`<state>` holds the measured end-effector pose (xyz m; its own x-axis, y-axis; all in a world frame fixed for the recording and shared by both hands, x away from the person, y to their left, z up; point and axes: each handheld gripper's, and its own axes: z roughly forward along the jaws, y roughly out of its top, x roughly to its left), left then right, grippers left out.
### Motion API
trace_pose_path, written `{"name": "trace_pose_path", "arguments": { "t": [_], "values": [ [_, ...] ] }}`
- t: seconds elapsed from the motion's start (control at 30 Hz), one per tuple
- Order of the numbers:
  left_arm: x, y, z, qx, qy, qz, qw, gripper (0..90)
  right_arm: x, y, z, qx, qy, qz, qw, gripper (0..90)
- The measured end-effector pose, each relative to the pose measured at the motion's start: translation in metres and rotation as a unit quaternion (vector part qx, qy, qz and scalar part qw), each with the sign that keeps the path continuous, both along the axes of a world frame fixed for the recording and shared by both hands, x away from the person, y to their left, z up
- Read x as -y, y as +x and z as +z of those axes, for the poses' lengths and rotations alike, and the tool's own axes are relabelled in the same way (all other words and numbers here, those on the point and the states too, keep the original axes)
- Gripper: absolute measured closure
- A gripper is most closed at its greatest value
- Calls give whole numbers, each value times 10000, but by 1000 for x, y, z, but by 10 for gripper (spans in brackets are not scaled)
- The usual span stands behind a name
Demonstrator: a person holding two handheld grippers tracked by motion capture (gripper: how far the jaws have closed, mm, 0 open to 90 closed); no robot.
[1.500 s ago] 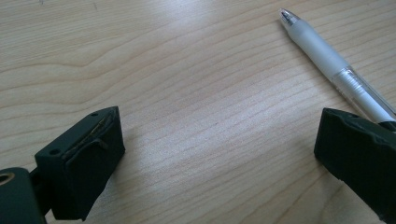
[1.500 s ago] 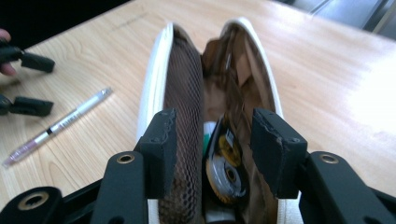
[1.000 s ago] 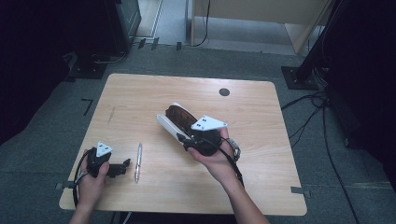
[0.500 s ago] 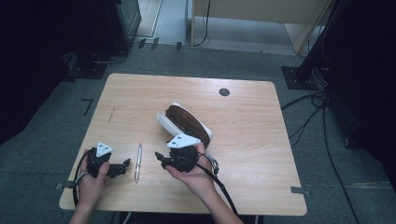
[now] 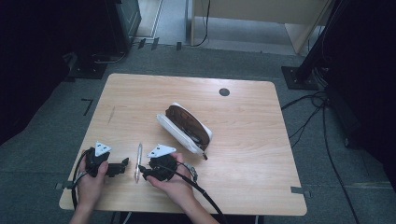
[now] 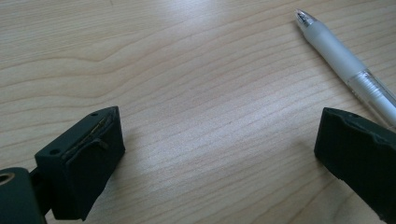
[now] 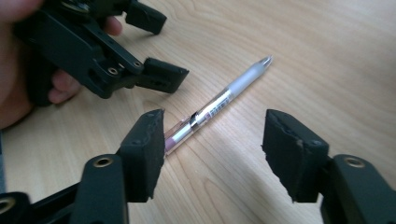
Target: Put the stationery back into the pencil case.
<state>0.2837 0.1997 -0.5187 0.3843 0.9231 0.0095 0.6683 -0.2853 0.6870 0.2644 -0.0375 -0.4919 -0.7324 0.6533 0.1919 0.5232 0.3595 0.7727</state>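
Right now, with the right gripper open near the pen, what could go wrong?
The pen lies slanted toward one finger of the right gripper, so closing may push or roll it instead of gripping. The open left gripper sits close beside the pen, and the two grippers could collide.

- Surface point(image 5: 243, 140): pale wood with fine grain lines, smooth, with a soft sheen where the light falls.
- Pen point(image 7: 219, 103): plastic; frosted matt grip near the tip, clear glossy barrel, shiny metal point.
- Left gripper point(image 6: 219, 154): matt black plastic jaws with slightly rough, chipped edges.
- Right gripper point(image 7: 212, 154): the same matt black plastic, with small metal rivets behind the pads.
- Pencil case point(image 5: 184, 127), beyond the pen: white outside and brown lining, seemingly soft cloth.
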Motion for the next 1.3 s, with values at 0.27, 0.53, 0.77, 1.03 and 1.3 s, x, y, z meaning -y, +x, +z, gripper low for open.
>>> {"name": "trace_pose_path", "arguments": {
  "t": [0.27,0.53,0.77,1.03,1.3],
  "values": [
    [-2,0,0,0,6,45,10000,16,-23,0,-17,-163,-212,-133,9996,250],
    [-2,0,0,-1,5,34,10000,16,-39,-3,-25,0,-599,-336,9976,259],
    [-2,0,0,0,5,1,10000,16,-26,-3,-24,217,-814,-328,9959,473],
    [-2,1,0,1,6,-12,10000,16,4,3,-22,292,-892,-162,9955,750],
    [-2,1,0,1,3,-12,10000,15,26,0,-23,354,-887,12,9954,757]
  ]
}}
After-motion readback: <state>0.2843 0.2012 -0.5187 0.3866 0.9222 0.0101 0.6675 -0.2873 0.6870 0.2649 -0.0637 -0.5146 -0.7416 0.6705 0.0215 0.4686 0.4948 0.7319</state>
